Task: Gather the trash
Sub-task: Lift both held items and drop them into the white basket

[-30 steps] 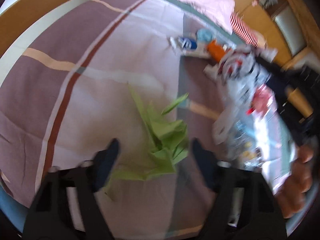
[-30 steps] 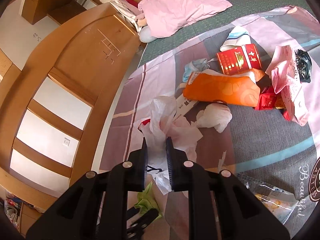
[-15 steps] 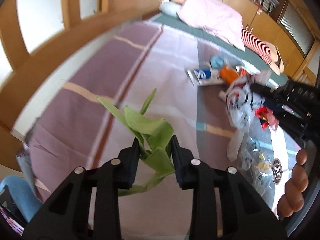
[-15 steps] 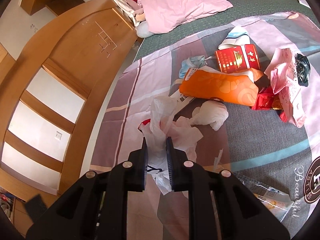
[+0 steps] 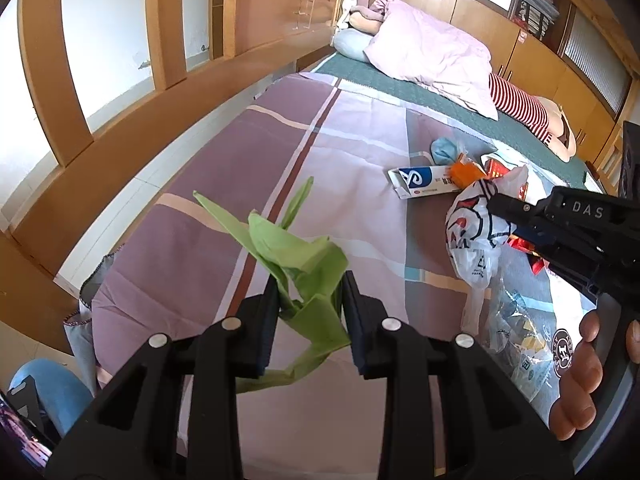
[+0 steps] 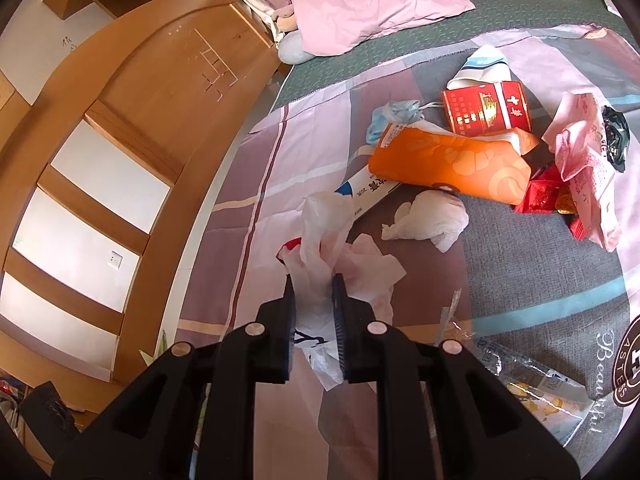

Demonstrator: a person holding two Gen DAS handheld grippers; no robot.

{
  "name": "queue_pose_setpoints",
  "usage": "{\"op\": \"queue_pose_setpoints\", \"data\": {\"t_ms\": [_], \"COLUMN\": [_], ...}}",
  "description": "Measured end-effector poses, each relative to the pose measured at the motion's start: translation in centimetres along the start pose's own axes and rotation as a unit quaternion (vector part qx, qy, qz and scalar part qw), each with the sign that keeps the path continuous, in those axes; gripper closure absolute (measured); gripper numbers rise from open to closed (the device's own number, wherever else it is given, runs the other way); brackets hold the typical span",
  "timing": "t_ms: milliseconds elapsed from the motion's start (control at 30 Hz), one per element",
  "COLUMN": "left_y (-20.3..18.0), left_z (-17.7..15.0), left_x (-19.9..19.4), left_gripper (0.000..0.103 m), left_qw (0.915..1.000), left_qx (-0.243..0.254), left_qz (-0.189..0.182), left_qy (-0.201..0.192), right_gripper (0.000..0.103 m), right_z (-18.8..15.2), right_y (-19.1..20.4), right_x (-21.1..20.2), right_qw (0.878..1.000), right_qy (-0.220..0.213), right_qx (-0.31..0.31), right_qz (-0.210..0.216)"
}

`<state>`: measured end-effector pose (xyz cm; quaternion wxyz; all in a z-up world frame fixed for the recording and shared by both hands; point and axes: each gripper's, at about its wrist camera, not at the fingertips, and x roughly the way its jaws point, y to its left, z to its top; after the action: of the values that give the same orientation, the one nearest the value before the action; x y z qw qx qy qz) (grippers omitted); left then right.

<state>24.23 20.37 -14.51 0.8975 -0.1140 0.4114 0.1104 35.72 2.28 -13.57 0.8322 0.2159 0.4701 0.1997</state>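
A crumpled green paper (image 5: 300, 264) is pinched in my left gripper (image 5: 310, 292), which is shut on it and holds it above the striped bedsheet (image 5: 224, 184). My right gripper (image 6: 313, 288) is shut on the gathered neck of a white plastic bag (image 6: 320, 232); the left wrist view shows the same bag (image 5: 476, 236) hanging from that gripper to the right of the green paper. More litter lies on the bed: an orange packet (image 6: 448, 164), a red carton (image 6: 486, 108), a white tissue wad (image 6: 432, 220), a pink wrapper (image 6: 588, 160) and a clear wrapper (image 6: 532, 384).
A wooden bed frame (image 5: 132, 120) runs along the left. A pink pillow (image 5: 432, 48) and a red-striped soft toy (image 5: 520, 106) lie at the head of the bed. A blue-and-white box (image 5: 424, 180) and a blue mask (image 6: 394, 114) sit among the litter. A hand (image 5: 580, 380) grips the right tool.
My left gripper closed on the green paper and lifted it off the sheet, tilting up so the headboard and pillow came into view. The right gripper kept its hold on the bag.
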Motion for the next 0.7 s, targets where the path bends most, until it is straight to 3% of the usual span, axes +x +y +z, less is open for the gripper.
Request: {"op": "queue_pose_setpoints", "data": {"t_ms": [133,233,367,500,633,700], "left_y": [0.0,0.2,0.5,0.6,0.5,0.6], "left_z": [0.1,0.3,0.6,0.7,0.7,0.5], "left_x": [-0.4,-0.8,-1.8,-1.9,-2.0,-2.0], "left_gripper": [0.072,0.072,0.072,0.072,0.072,0.072], "left_qw": [0.9999,0.9998,0.9971,0.9915,0.9878,0.9854], "left_qx": [0.000,-0.005,-0.018,-0.034,-0.036,-0.043], "left_qz": [0.004,-0.008,-0.068,-0.124,-0.151,-0.165], "left_qy": [-0.010,-0.016,-0.029,-0.020,-0.013,-0.005], "right_gripper": [0.085,0.085,0.085,0.085,0.085,0.085], "right_z": [0.0,0.0,-1.7,-3.8,-5.3,-5.6], "right_y": [0.3,1.1,1.7,0.9,-0.1,-1.0], "right_x": [-0.5,-2.7,-7.8,-11.9,-15.2,-15.5], "right_qw": [1.000,0.998,0.990,0.981,0.974,0.976], "right_qy": [-0.011,-0.057,-0.133,-0.181,-0.214,-0.210], "right_qx": [-0.004,-0.025,-0.047,-0.046,-0.047,-0.037], "right_qz": [0.001,0.007,0.030,0.060,0.059,0.055]}}
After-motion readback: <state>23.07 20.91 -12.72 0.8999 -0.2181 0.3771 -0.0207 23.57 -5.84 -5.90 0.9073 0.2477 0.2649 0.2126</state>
